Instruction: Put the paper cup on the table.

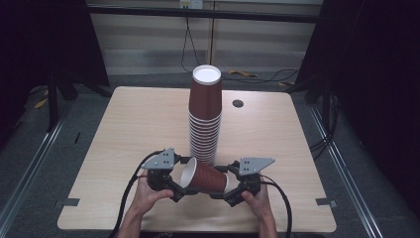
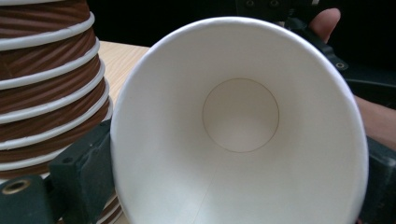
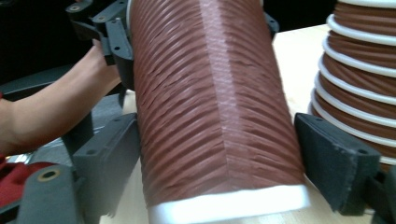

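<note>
I've got the brown ribbed paper cup (image 1: 204, 177) sideways above the tabletop (image 1: 124, 129), just beside the tall stack (image 1: 204, 116). Left gripper (image 1: 174, 191) fingers pinch its rim, right gripper (image 1: 229, 194) fingers straddle its base, contact unclear. Over-squeeze crumples rim; a swing topples stack.

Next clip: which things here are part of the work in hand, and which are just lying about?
In the job:
- single brown ribbed paper cup, on its side between both grippers
- tall stack of brown paper cups
- left gripper
- right gripper

Lying about:
- black cables on the floor behind the light wooden table
</note>
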Demonstrator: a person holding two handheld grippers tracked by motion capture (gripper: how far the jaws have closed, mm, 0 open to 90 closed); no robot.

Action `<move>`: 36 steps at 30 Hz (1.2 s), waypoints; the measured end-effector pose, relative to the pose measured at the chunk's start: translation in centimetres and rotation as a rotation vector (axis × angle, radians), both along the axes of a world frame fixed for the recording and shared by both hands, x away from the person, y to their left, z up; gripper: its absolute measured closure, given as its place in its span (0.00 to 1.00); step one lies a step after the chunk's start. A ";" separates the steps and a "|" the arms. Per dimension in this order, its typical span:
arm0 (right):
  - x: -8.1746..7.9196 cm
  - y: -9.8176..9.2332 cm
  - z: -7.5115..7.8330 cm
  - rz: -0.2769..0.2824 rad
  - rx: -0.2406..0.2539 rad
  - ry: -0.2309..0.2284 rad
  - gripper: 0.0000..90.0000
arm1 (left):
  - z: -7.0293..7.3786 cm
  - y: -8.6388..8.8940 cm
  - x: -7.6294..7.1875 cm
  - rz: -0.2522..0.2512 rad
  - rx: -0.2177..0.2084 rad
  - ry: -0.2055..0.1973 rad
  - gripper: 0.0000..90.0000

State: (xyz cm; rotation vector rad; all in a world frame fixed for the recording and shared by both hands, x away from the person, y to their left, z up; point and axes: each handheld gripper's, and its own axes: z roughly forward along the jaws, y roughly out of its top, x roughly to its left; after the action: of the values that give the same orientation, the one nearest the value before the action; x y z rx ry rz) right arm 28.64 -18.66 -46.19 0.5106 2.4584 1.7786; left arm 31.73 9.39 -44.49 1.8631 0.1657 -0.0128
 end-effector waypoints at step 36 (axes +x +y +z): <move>-1.0 -2.0 -1.5 -0.351 -0.005 -0.094 0.14 | 0.6 3.6 0.8 0.139 0.139 0.007 0.07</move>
State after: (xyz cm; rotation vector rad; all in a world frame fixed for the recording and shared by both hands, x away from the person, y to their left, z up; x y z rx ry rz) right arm 27.60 -20.67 -47.66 0.7824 2.1485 1.6149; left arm 32.54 12.96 -43.90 1.9863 0.3078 0.0900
